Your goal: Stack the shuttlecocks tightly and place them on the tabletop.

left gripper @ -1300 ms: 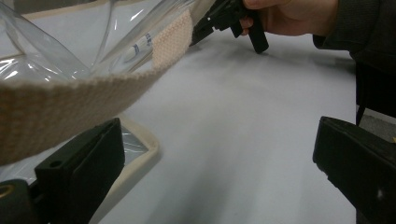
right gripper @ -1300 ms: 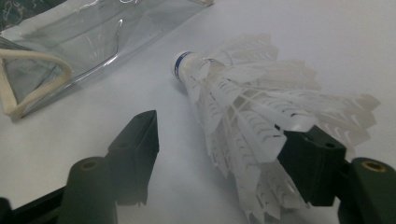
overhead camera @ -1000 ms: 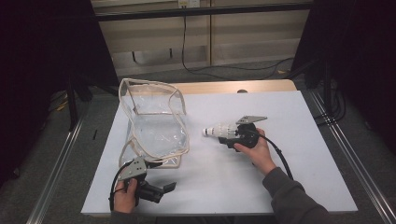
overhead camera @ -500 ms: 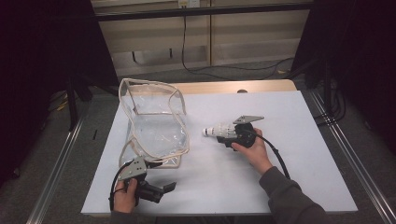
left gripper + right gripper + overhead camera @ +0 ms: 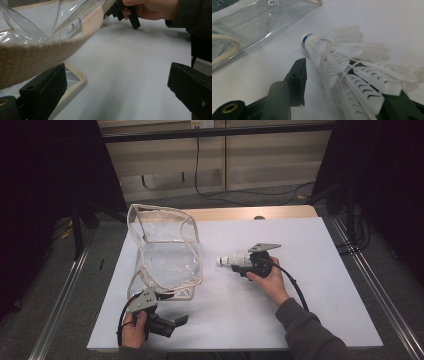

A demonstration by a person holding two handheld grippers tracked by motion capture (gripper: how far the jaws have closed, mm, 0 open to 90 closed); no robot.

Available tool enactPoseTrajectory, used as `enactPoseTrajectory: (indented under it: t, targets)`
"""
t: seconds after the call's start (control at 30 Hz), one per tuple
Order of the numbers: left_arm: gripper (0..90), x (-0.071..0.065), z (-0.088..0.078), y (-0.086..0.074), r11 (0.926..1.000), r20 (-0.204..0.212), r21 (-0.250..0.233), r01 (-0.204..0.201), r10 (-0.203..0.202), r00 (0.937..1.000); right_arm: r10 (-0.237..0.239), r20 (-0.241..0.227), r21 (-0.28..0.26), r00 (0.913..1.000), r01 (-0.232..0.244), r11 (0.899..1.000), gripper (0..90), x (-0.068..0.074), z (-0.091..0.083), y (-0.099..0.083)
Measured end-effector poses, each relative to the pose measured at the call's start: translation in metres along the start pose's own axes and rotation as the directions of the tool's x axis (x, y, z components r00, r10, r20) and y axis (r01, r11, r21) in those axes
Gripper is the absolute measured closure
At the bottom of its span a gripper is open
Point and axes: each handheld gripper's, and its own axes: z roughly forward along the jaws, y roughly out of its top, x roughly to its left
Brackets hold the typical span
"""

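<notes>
- I take the clear bag [image 5: 167, 251] with its beige webbing trim as my landmark; it lies on the left half of the white table [image 5: 320, 285], its mouth toward the far edge.
- My right gripper [image 5: 239, 261] sits just to the right of the bag, pointing at it, apart from the plastic.
- Its jaws have just been closing, with a white shuttlecock [image 5: 347, 72] between them. The feather skirt lies in the gap, the cork tip with its blue band pointing toward the bag.
- The left jaw stands visibly apart from the feathers, and I cannot tell whether the other one touches them, so I read no firm grip.
- My left gripper [image 5: 172, 324] is at the bag's near corner, by the table's near edge.
- Its jaws stand wide apart with nothing between them; the bag's webbing strap [image 5: 32, 53] hangs just above one jaw.
- From that gripper's camera I see the right hand [image 5: 150, 10] beyond the bag.
</notes>
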Motion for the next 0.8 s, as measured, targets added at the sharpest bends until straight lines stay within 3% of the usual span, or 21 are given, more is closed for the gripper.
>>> enactPoseTrajectory:
  t: [0.23,0.47,0.6,0.8]
  targets:
    - [2.4,0.0002,0.0002,-0.0002,1.0,-0.001,0.001,0.0,0.0,1.0,0.012,0.01,0.007,0.9999,-0.012,1.0,57.0,-0.0005,0.0014,0.0026]
    - [2.6,0.0,0.0002,-0.0003,1.0,0.0,0.0,0.002,-0.002,1.0,-0.005,0.01,0.007,0.9999,0.004,1.0,78.7,-0.0022,0.0015,0.0029]
    - [2.6,0.0003,0.0002,-0.0002,1.0,0.0,0.0,0.001,-0.001,1.0,-0.046,0.016,0.022,0.9988,0.046,0.999,82.5,0.0,0.0012,0.0039]
    - [2.6,0.0003,0.0002,-0.0002,1.0,0.0,0.0,0.001,-0.001,1.0,-0.037,0.011,0.017,0.9992,0.037,0.999,84.0,-0.0004,-0.0007,0.0046]
